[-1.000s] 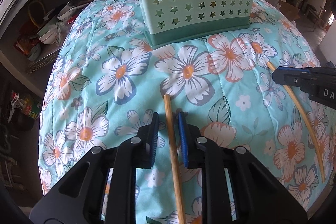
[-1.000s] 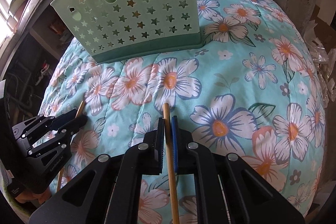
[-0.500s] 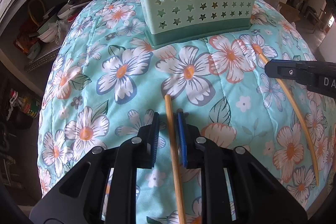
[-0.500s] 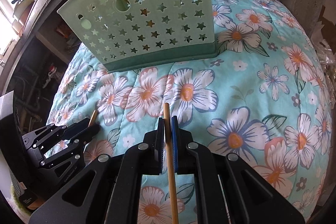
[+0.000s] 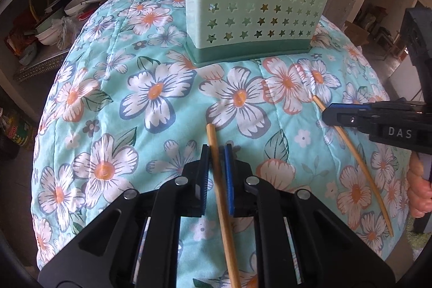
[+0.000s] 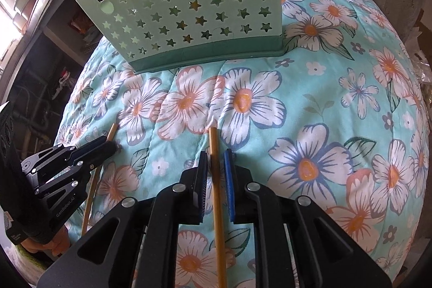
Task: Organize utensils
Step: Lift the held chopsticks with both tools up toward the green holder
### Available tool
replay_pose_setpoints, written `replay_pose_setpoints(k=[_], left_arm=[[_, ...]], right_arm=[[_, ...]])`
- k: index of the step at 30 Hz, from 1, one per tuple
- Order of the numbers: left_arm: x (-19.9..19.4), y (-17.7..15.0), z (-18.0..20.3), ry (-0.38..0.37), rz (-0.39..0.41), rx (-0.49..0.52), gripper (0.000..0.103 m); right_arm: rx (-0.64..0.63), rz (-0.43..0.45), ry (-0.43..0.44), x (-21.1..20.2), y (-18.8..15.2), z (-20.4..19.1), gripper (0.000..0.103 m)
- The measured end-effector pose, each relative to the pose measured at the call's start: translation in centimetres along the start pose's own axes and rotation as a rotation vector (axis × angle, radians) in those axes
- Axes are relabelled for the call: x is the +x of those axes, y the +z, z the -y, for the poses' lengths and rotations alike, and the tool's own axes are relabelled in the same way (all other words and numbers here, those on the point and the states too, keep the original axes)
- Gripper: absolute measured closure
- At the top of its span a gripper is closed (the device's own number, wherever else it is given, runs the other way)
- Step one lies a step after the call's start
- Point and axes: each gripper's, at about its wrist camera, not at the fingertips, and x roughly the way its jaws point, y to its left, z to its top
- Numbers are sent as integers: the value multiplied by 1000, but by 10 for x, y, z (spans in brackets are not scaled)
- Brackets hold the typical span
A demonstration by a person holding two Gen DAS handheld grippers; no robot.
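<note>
Both chopsticks now ride higher toward the green utensil holder (image 5: 259, 10) than a second ago, my left tongs (image 5: 216, 153) pinching one chopstick (image 5: 220, 190), my right tongs (image 6: 216, 158) the other chopstick (image 6: 217, 196), and either thin stick could pivot and snag the rim.
</note>
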Motion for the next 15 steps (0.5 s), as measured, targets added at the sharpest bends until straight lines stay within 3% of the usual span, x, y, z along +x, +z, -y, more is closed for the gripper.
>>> replay_pose_setpoints(k=[8,12,15], left_arm=[[-11,-5,-8,-45,-23,-2,92],[-6,-5,-11,-78,-62,-22,91],[1,-5,-8,-63,-82,-11,91]], right_arm=[[-16,-6,24,-2,-2,-3,80],[-25,-8,30,-1,-2,-3,79],[-28,-8,30,1,-2,-4,79]])
